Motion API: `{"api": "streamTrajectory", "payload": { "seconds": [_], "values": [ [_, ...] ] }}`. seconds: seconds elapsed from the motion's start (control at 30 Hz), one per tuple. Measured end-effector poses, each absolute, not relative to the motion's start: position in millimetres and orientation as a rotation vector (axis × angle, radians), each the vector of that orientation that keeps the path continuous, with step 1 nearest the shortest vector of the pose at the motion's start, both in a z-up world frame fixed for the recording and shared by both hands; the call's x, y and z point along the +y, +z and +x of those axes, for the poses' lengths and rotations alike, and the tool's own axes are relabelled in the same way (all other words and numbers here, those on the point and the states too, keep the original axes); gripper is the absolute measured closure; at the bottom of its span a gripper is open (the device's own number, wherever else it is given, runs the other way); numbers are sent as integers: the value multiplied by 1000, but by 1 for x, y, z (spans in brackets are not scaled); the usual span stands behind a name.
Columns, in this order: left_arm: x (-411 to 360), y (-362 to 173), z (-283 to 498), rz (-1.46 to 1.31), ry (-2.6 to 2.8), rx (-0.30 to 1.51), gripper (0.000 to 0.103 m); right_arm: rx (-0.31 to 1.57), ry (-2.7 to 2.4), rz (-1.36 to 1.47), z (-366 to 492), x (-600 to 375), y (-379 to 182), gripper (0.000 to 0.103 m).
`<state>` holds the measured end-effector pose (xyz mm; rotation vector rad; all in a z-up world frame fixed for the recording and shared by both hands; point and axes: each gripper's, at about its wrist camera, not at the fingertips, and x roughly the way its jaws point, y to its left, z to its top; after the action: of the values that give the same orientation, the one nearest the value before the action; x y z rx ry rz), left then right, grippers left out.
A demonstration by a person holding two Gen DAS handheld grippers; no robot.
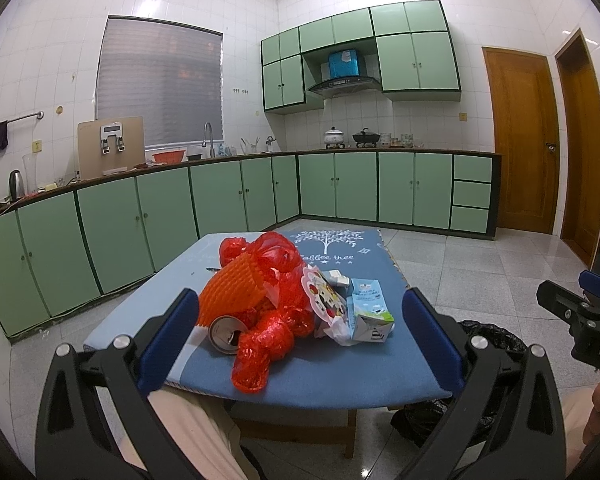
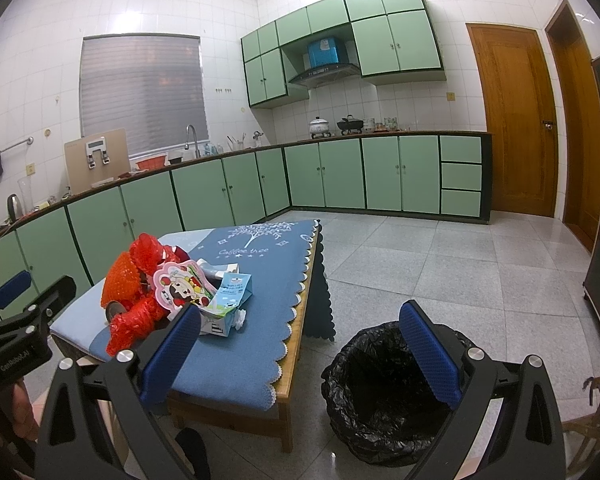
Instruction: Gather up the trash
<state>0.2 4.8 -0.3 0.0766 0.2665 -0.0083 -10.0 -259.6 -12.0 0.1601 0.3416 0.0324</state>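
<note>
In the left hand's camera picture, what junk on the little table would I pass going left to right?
Orange foam net → drink can → red plastic bag → cartoon snack packet → blue milk carton.

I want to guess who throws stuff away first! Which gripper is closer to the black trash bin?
Right. The right gripper hangs open just above the black trash bin. The left gripper is open over the table's trash pile, with the bin off to its side.
</note>
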Motion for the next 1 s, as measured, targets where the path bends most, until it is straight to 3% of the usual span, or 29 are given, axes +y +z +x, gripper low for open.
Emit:
{"api": "streamTrajectory", "payload": {
  "seconds": [0.3,0.77,1.0],
  "values": [
    [20,-3,34,61,45,285,5,369,38,172,8,-255,-9,6],
    [80,-6,131,107,175,450,5,556,110,182,108,-204,-29,6],
    [104,-20,164,76,194,536,5,659,152,193,152,-173,-52,17]
  ]
}}
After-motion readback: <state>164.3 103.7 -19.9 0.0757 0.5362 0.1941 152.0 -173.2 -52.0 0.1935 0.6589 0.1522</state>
